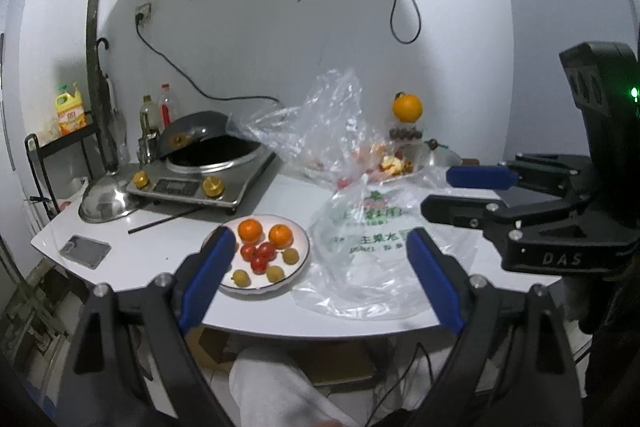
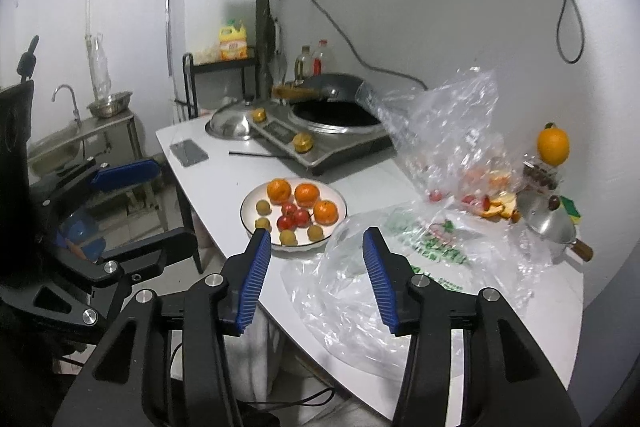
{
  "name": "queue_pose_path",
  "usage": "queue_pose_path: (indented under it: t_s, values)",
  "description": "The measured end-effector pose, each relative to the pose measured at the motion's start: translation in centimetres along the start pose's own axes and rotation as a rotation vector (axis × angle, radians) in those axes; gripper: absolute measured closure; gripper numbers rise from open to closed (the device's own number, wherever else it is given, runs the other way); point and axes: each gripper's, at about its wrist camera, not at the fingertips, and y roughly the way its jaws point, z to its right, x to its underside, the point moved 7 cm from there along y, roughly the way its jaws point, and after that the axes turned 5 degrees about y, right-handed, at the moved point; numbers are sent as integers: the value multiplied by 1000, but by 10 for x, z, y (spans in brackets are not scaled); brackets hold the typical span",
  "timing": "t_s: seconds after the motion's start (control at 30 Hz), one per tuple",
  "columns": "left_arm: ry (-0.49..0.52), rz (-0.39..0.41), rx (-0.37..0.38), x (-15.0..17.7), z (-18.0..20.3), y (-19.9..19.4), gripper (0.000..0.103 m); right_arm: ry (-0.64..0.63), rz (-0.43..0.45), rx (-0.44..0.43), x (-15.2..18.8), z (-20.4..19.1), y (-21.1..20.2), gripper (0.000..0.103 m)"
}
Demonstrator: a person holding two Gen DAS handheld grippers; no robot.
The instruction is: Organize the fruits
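A white plate [image 1: 301, 237] [image 2: 338, 196] on the white table holds oranges [image 1: 250, 230] [image 2: 279, 189], red tomatoes [image 1: 260, 254] [image 2: 295, 215] and small yellow-green fruits [image 1: 275, 273] [image 2: 288, 237]. A flat plastic bag with green print [image 1: 372, 251] [image 2: 360, 291] lies to its right. My left gripper [image 1: 320, 239] is open and empty, above the table's near edge, fingers to either side of plate and bag. My right gripper [image 2: 316, 239] is open and empty over the near edge of the bag; it also shows in the left wrist view [image 1: 460, 191].
A crumpled clear bag [image 1: 320, 123] [image 2: 440, 131] stands behind, with fruit peels [image 1: 394, 163] [image 2: 500, 207]. An orange [image 1: 407, 107] [image 2: 553, 146] sits on a stack at the back right. An induction cooker with wok [image 1: 212, 163] [image 2: 332, 123], a steel lid [image 1: 105, 201], a phone [image 1: 85, 251] [image 2: 189, 151], a chopstick [image 1: 168, 219].
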Motion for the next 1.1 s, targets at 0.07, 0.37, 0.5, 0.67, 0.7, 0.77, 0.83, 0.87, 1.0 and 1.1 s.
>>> queue_pose_path:
  t_s: [0.07, 0.37, 0.5, 0.67, 0.7, 0.77, 0.83, 0.87, 1.0, 1.1]
  values:
    - [2, 18, -5, -5, 3, -9, 14, 1, 25, 10, -1, -1, -13, 52]
    - [1, 117, -67, -30, 8, -55, 14, 18, 126, 47, -10, 0, -56, 41]
    - [10, 154, -93, -41, 11, -72, 14, 29, 176, 84, -13, 6, -79, 37]
    - [25, 231, -121, -53, 16, -98, 3, 51, 235, 139, -14, 18, -109, 34]
    - [29, 241, -132, -56, 17, -103, 2, 55, 244, 146, -14, 19, -114, 34]
    - [37, 252, -152, -60, 19, -109, 1, 60, 267, 164, -16, 23, -126, 34]
    - [51, 261, -162, -63, 22, -115, 1, 64, 291, 180, -18, 27, -137, 34]
    - [59, 264, -168, -66, 23, -117, 1, 65, 303, 189, -20, 29, -143, 34]
    - [63, 290, -181, -77, 25, -124, 1, 65, 328, 217, -25, 34, -158, 34]
    - [61, 308, -182, -86, 24, -130, 1, 76, 345, 231, -29, 39, -168, 34]
